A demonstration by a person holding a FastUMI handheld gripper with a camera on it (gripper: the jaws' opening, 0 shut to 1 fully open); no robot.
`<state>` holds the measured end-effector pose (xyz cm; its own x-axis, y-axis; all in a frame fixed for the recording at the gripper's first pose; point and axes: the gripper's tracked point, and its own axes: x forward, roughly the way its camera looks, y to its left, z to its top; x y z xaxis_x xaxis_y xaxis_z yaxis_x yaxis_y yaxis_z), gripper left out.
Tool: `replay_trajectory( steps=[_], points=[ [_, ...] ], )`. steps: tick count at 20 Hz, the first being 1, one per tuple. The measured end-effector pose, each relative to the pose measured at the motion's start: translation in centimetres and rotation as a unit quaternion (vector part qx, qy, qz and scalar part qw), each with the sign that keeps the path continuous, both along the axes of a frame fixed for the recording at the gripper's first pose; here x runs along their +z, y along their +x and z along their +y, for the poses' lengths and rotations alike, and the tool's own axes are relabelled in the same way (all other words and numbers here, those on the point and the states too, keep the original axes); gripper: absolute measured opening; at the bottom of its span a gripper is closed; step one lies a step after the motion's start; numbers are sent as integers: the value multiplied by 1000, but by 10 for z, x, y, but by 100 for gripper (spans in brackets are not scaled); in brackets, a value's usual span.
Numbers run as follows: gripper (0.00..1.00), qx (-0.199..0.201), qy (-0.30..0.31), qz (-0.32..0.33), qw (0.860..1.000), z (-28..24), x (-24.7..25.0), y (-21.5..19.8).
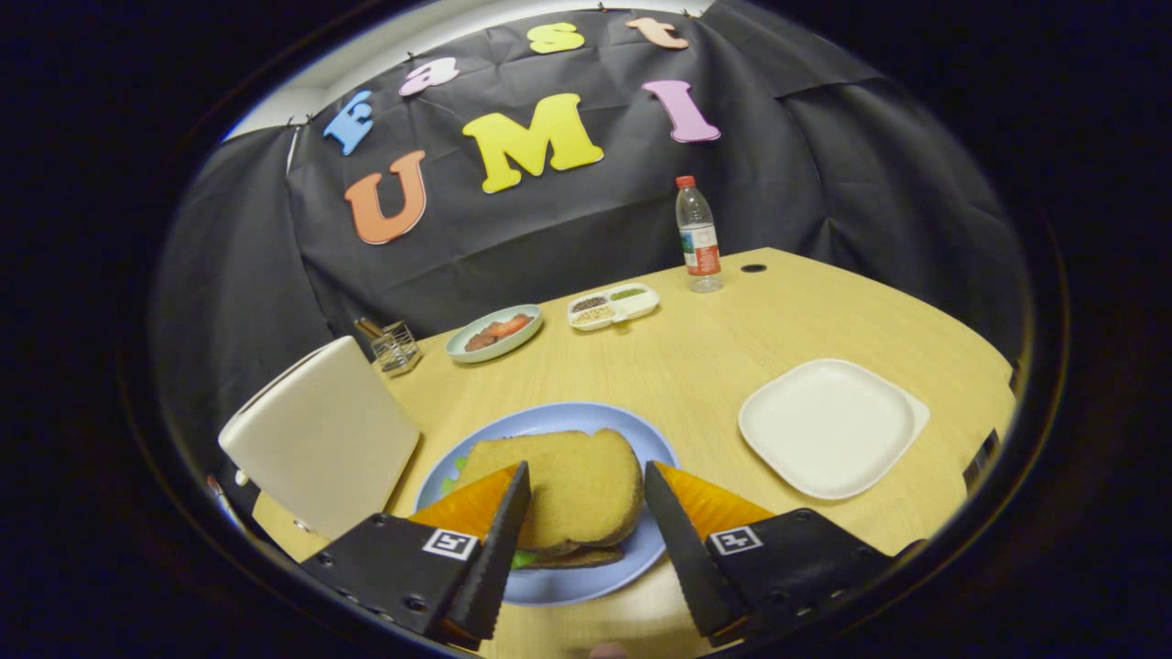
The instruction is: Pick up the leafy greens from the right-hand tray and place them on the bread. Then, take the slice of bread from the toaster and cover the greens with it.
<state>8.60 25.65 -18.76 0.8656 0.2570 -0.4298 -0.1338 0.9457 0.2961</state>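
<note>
A blue plate (586,419) lies just ahead of my fingers. On it rests a top slice of bread (568,485), lying over leafy greens (524,557) and a lower bread slice (586,556) whose edges peek out underneath. My gripper (586,490) stands open, one finger on each side of the top slice, with a gap to the bread on the right. The cream toaster (320,439) stands left of the plate. A white square tray (829,426), bare on top, sits to the right of the plate.
Farther back on the wooden table (696,357) are a pale green dish (494,332) with food, a white divided dish (613,305), a small wire holder (396,348) and a water bottle (698,234). The table's right edge runs past the white tray.
</note>
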Motion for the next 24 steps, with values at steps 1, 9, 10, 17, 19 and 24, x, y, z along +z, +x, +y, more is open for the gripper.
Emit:
replay_trajectory(
  steps=[1, 9, 10, 17, 19, 24],
  points=[
    [81, -1, -3, -4, 1000, -2, 3, 0],
    [95, -13, -54, -120, 991, -28, 76, -17],
    [96, -19, -65, -143, 987, -36, 91, -21],
    [95, -66, -110, -259, 957, -112, 189, -59],
    [96, -83, -127, -285, 947, -140, 210, -75],
    [95, -84, -123, -299, 942, -170, 228, -118]
  ],
)
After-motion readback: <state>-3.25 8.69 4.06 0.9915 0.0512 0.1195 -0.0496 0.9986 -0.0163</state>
